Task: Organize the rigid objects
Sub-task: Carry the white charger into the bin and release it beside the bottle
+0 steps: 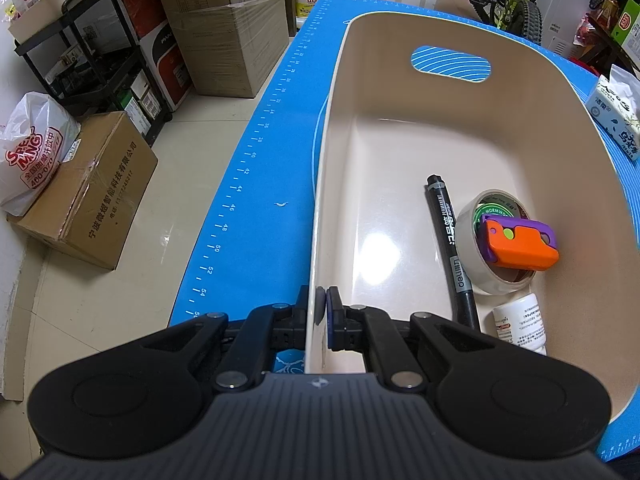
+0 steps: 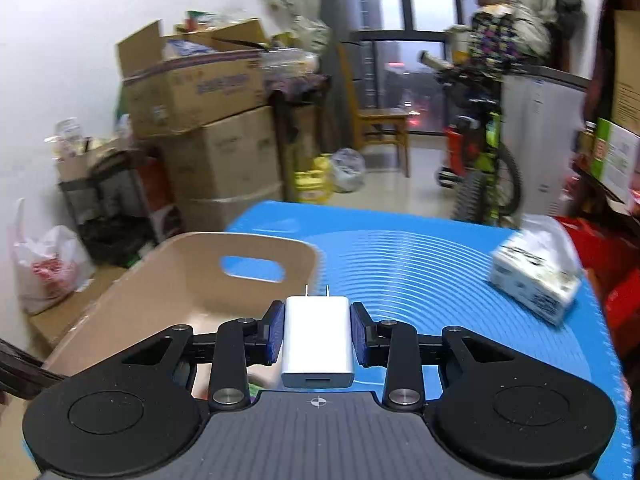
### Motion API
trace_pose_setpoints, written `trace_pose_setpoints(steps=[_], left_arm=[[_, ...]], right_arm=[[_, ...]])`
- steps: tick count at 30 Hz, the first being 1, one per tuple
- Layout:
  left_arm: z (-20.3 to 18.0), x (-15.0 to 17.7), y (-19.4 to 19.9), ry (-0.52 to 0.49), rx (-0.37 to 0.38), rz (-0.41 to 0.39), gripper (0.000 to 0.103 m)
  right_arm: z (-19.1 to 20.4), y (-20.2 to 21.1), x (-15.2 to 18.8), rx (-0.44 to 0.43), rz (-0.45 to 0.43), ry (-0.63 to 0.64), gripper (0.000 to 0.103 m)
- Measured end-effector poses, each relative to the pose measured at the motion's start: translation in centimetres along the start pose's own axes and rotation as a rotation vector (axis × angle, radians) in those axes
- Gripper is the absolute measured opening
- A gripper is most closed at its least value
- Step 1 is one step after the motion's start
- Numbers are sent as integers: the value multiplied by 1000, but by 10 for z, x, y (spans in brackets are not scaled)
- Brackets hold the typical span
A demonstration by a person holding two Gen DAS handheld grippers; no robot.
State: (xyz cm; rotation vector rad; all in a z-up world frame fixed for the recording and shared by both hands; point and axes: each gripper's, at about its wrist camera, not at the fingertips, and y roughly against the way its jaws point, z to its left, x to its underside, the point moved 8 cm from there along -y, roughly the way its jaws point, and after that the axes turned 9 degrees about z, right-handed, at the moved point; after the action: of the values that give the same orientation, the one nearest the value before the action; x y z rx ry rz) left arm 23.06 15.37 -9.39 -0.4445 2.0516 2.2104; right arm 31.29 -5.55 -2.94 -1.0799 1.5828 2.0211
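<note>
A beige plastic bin (image 1: 348, 80) stands on the blue mat (image 1: 256, 200). My left gripper (image 1: 321, 308) is shut on the bin's near left wall. Inside lie a black marker (image 1: 448, 240), a tape roll (image 1: 472, 236) with an orange and purple utility knife (image 1: 520, 246) on it, and a small white bottle (image 1: 520, 320). My right gripper (image 2: 317, 334) is shut on a white USB charger (image 2: 317, 340), prongs pointing forward, held above the near right part of the bin (image 2: 160, 292).
A tissue pack (image 2: 536, 280) lies on the mat at the right, also in the left wrist view (image 1: 616, 116). Cardboard boxes (image 1: 88, 192), a black cart (image 1: 92, 52) and a white bag (image 1: 32, 152) stand on the floor left of the table. A bicycle (image 2: 480, 152) stands beyond.
</note>
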Motion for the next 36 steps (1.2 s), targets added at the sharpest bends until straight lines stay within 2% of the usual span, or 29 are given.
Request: trace_pose_setpoints(steps=[5,10,16,20,27,32,34,36], left_arm=[[0,0,0,0,0,0,8],[0,0,0,0,3,0,8],[-1,0,0,0,4,-2,8],[0,0,0,0,5,-2,8],[0,0,0,0,6,-3,8],[0,0,0,-1,5,-3,8],[0,0,0,-2,4,-2,8],[1,0,0,-1,5,-2,8]], right_arm=[[39,-19,2,-15,43,88,42],[77,-39,17,-48,134,209,42],[112,-59,37,-40,254,347,42],[123,-71,48,-20,339,404,42],[116,-83,63,-3,479,397,42],[113,-80,62,-4,468,363,54],[109,-76,58,-21,442,338,66],[107,-72,55,-30,411,327,69]])
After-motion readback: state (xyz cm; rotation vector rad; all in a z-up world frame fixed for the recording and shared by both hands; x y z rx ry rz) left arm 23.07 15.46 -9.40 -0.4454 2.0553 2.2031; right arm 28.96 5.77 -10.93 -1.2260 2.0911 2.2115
